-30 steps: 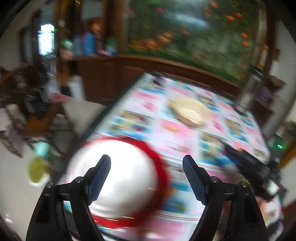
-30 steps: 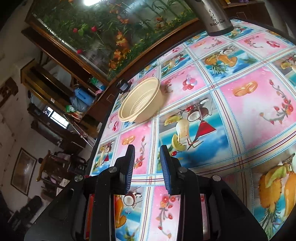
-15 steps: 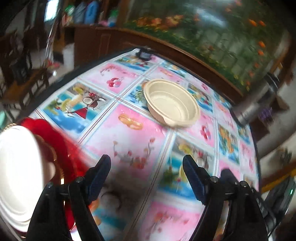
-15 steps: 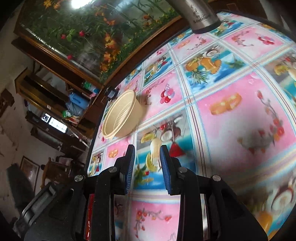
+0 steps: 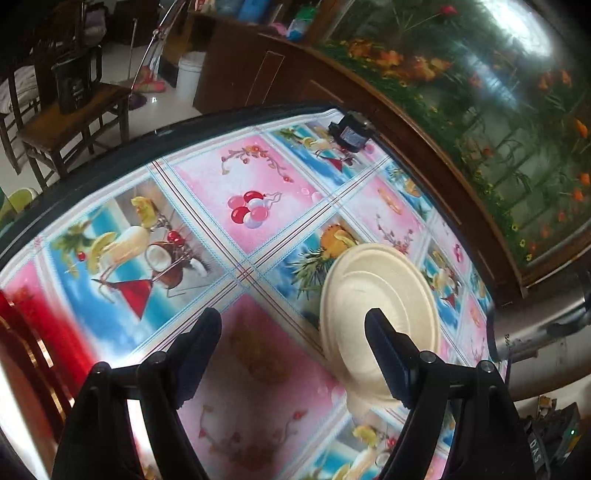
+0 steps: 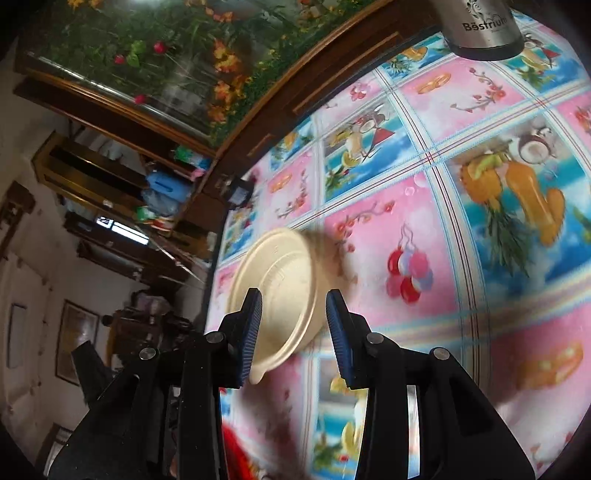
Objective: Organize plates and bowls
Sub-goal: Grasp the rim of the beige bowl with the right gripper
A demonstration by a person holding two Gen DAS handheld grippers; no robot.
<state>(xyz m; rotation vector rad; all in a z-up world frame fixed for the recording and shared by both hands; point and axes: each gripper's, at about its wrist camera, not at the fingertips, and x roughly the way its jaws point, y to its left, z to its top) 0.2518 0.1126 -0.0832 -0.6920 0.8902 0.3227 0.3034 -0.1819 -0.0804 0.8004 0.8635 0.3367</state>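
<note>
While the cream bowl (image 5: 373, 291) sits on the patterned tablecloth (image 5: 258, 206) toward the far side of the table, its inside shows only bare ribbed rings, with nothing lying in it. From the left wrist view the left gripper (image 5: 291, 350) has its jaws spread wide and grips nothing; the right-hand finger (image 5: 388, 358) overlaps the bowl's near rim in the frame, though whether it touches cannot be told. From the right wrist view the same bowl (image 6: 280, 291) appears tilted by the lens, and the right gripper (image 6: 293, 332) is parted about as wide as the bowl's near edge, one blue ribbed pad (image 6: 251, 332) in front of the rim and the other beside it, with nothing clamped between them. At the lower left edge of the left view a red-rimmed dish (image 5: 40, 339) shows only as a blurred red band beside a white glare, so its contents cannot be made out; a red patch (image 6: 236, 454) at the bottom of the right view may be the same dish. One steel flask (image 6: 480, 26) stands at the table's far edge, and one small black box (image 5: 349, 133) lies near the far corner. Counted: one cream bowl, one red-rimmed dish, one flask, one black box, two grippers.
</note>
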